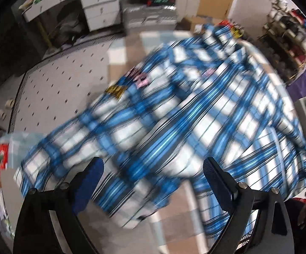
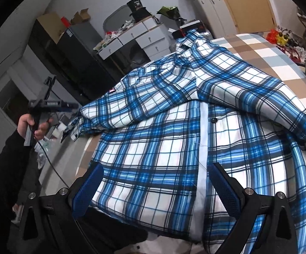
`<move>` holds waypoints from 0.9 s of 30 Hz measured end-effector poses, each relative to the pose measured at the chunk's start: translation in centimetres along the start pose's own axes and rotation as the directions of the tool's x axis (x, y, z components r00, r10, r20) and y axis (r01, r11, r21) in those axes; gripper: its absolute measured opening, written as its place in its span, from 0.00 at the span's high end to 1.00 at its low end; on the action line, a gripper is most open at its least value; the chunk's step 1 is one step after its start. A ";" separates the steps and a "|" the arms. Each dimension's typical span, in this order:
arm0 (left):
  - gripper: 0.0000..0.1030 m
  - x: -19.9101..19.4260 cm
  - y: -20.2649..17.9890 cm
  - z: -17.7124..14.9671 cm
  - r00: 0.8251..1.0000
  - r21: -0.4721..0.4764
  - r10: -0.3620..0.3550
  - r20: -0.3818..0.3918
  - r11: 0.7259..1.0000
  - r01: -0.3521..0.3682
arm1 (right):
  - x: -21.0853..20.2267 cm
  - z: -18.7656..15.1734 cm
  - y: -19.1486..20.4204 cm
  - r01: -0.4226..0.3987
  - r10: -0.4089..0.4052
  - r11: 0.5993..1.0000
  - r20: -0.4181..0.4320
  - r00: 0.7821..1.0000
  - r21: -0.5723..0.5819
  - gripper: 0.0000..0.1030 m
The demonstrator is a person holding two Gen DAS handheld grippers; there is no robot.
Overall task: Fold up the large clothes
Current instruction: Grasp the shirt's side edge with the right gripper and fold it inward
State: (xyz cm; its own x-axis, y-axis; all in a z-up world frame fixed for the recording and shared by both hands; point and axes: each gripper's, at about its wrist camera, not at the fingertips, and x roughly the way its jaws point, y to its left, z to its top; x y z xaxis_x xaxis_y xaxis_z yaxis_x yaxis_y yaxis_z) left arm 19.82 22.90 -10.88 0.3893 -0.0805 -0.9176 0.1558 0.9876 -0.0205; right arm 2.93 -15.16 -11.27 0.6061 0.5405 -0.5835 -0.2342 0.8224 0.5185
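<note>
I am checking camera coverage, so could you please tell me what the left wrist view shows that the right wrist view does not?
Only the left wrist view shows the grey dotted mattress and the cluttered shelf. Only the right wrist view shows the person's hand holding the left gripper, and the shirt's button placket. Both show the blue plaid shirt on the checked bedcover and the white drawers.

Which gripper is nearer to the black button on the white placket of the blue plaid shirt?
Right. The right gripper hovers open just below the black button; the left gripper is off beyond the shirt's sleeve.

black sleeve (image 2: 2, 154), blue-padded black grippers (image 2: 153, 182)
</note>
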 end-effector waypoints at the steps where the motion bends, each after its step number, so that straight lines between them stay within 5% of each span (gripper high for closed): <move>1: 0.10 0.7 -0.3 0.7 1.000 0.007 0.008 -0.001 1.000 -0.008 | -0.1 0.5 -0.1 -0.009 0.009 1.000 0.012 1.000 -0.012 0.02; 4: 0.10 0.5 -1.3 1.3 1.000 0.025 0.024 0.006 0.999 -0.024 | 0.2 4.1 -0.1 0.039 -0.033 0.993 0.057 0.998 -0.112 0.00; 8: 0.10 0.9 -0.6 1.8 1.000 -0.046 -0.001 0.023 0.999 0.002 | 6.1 12.0 -0.6 0.241 -0.249 0.924 0.013 0.969 -0.295 0.00; 15: 0.10 1.3 -0.7 0.6 1.000 -0.061 -0.019 0.002 0.998 0.019 | 19.3 22.1 -4.7 0.268 -0.292 0.952 -0.176 0.940 -0.149 0.03; 17: 0.10 1.5 -0.8 0.5 0.999 -0.053 -0.036 -0.012 0.998 0.035 | 21.5 22.8 -4.8 0.307 -0.336 0.937 -0.192 0.922 -0.169 0.12; 21: 0.10 2.3 -1.6 1.0 0.999 -0.011 -0.024 -0.029 1.000 0.023 | 22.9 22.9 -5.3 0.393 -0.434 0.894 -0.202 0.878 -0.213 0.97; 27: 0.10 3.4 -3.5 2.8 1.000 0.033 -0.007 -0.021 0.999 0.008 | 18.6 24.3 -7.0 0.398 -0.414 0.904 -0.093 0.905 -0.154 0.99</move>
State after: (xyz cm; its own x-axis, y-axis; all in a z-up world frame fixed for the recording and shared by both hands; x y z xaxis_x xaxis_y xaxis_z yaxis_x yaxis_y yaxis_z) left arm 23.19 18.80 -12.81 0.3686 -0.0846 -0.9257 0.1889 0.9819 -0.0145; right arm 34.29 -15.15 -10.59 0.5749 0.1651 -0.8014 -0.0876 0.9862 0.1403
